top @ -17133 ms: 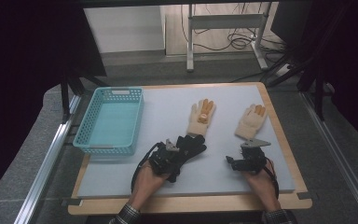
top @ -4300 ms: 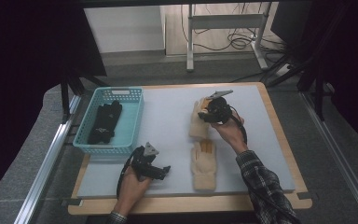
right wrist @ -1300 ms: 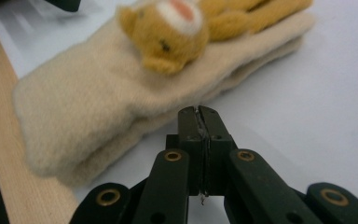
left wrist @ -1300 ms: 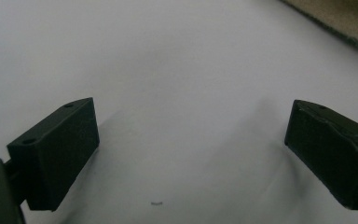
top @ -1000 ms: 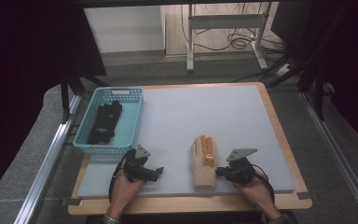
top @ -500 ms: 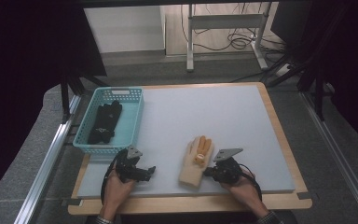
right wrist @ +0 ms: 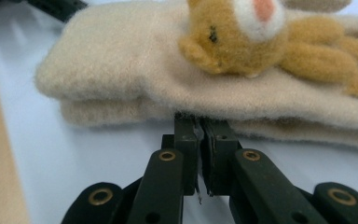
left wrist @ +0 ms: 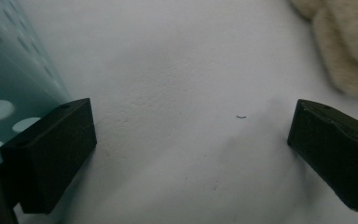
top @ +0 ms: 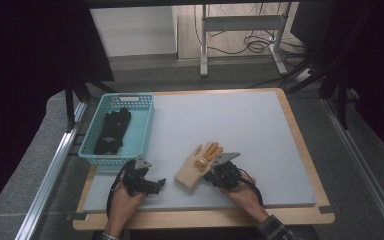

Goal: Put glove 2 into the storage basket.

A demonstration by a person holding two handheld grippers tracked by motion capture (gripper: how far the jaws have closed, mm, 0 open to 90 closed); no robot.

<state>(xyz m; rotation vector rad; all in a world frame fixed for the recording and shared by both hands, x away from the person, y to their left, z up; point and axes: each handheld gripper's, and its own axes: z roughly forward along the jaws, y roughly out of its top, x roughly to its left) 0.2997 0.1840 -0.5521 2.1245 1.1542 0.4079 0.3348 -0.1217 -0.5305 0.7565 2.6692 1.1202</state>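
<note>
**Sliding the stacked gloves toward the basket**

High view: my right gripper [top: 211, 172] sits against the beige glove pair [top: 198, 166], near the table's front edge, right of the teal basket [top: 145, 131] holding black gloves [top: 112, 131]. My left gripper [top: 156, 183] waits just below the basket.

Left gripper view: my jaws stand wide apart over bare mat, nothing between them.

Right gripper view: my jaws are pressed together, tips at the stack's edge; I judge they pinch its rim. Next, carry the pair leftward and clear the basket wall.
</note>
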